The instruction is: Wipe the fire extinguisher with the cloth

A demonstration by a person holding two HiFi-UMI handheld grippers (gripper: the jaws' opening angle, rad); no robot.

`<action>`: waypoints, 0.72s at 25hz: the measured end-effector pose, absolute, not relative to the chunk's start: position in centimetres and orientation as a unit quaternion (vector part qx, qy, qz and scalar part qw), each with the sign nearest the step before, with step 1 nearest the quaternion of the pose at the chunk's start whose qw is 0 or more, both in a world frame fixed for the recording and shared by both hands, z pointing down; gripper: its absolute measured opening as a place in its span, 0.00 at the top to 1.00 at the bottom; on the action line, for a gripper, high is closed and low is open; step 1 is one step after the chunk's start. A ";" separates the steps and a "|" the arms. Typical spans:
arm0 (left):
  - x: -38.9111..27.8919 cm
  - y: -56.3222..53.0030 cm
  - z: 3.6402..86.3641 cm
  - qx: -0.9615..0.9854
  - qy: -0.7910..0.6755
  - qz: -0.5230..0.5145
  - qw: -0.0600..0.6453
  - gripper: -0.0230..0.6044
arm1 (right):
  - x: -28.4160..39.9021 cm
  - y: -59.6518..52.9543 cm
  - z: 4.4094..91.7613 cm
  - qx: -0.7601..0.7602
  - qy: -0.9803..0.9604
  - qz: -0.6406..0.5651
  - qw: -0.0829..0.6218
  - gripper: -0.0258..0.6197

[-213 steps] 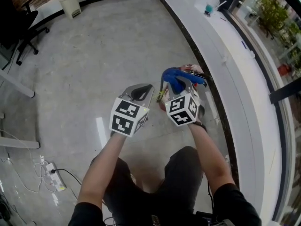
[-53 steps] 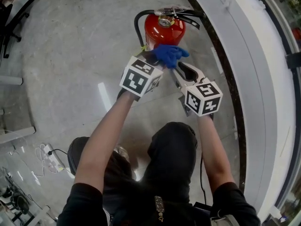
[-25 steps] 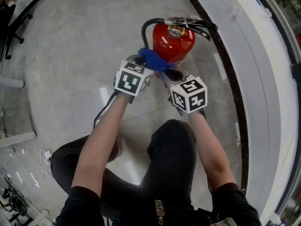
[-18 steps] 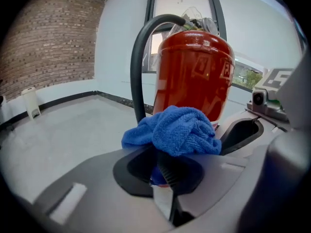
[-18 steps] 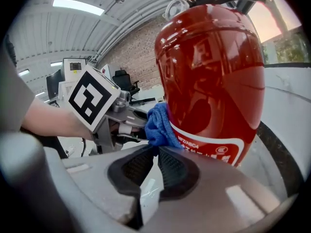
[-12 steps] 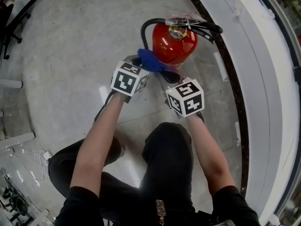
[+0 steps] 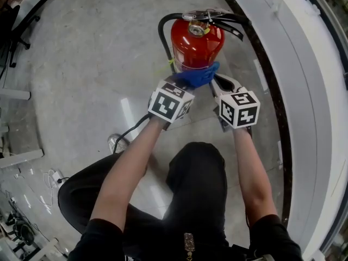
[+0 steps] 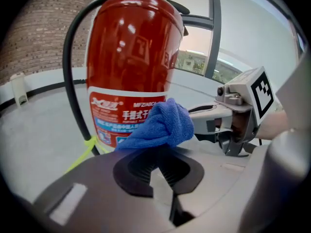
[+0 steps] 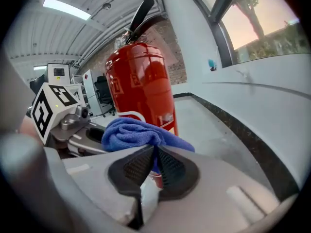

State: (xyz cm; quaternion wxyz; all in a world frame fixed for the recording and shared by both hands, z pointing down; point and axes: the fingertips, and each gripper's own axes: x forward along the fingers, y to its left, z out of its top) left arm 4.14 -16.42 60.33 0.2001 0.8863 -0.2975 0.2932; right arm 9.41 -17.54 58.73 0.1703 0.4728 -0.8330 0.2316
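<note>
Jaws of the left gripper (image 8: pixel 156 155) and right gripper (image 9: pixel 154 155) are both pinching the crumpled blue microfibre cloth (image 7: pixel 198 76), holding it at the lower body of the upright red metal fire extinguisher (image 7: pixel 197 42). Pushing too hard is risking toppling the cylinder or yanking the cloth free.
</note>
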 end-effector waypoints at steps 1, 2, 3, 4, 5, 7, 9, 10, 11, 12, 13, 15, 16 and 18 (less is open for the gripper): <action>4.9 -16.3 60.3 0.886 -0.298 0.288 0.206 0.94 | 10.0 -18.0 58.6 0.477 -0.831 0.229 0.170 0.93; 5.5 -16.3 60.3 0.886 -0.300 0.282 0.211 0.94 | 10.5 -18.4 58.5 0.479 -0.831 0.226 0.170 0.93; 6.1 -16.2 60.4 0.886 -0.302 0.277 0.215 0.94 | 10.9 -18.8 58.5 0.481 -0.830 0.223 0.172 0.93; 6.7 -16.2 60.4 0.887 -0.303 0.272 0.219 0.94 | 11.2 -19.2 58.4 0.482 -0.830 0.221 0.173 0.93; 7.2 -16.2 60.5 0.887 -0.304 0.268 0.222 0.94 | 11.5 -19.6 58.5 0.484 -0.829 0.219 0.173 0.93; 8.0 -16.3 60.8 0.887 -0.305 0.263 0.226 0.94 | 12.0 -20.4 58.7 0.488 -0.827 0.217 0.175 0.93; 8.4 -16.4 61.3 0.887 -0.306 0.262 0.226 0.94 | 12.2 -20.8 59.4 0.490 -0.825 0.218 0.178 0.93; 8.4 -16.3 61.7 0.886 -0.307 0.265 0.226 0.94 | 12.2 -20.8 59.8 0.489 -0.824 0.221 0.181 0.93; 8.3 -16.2 62.2 0.884 -0.307 0.270 0.227 0.94 | 12.1 -20.6 60.3 0.488 -0.823 0.224 0.186 0.93; 8.0 -16.2 62.7 0.881 -0.308 0.277 0.228 0.94 | 12.0 -20.4 60.9 0.486 -0.822 0.227 0.191 0.93; 7.6 -16.2 63.1 0.878 -0.310 0.284 0.228 0.94 | 11.8 -20.1 61.4 0.483 -0.821 0.231 0.196 0.93; 6.7 -16.2 63.7 0.873 -0.315 0.295 0.227 0.94 | 11.2 -19.5 62.4 0.479 -0.820 0.238 0.204 0.93; 6.2 -16.2 64.0 0.871 -0.317 0.299 0.227 0.94 | 11.0 -19.2 62.8 0.477 -0.819 0.241 0.208 0.93; 5.4 -16.2 64.3 0.869 -0.321 0.302 0.227 0.94 | 10.5 -18.7 63.3 0.473 -0.818 0.246 0.215 0.93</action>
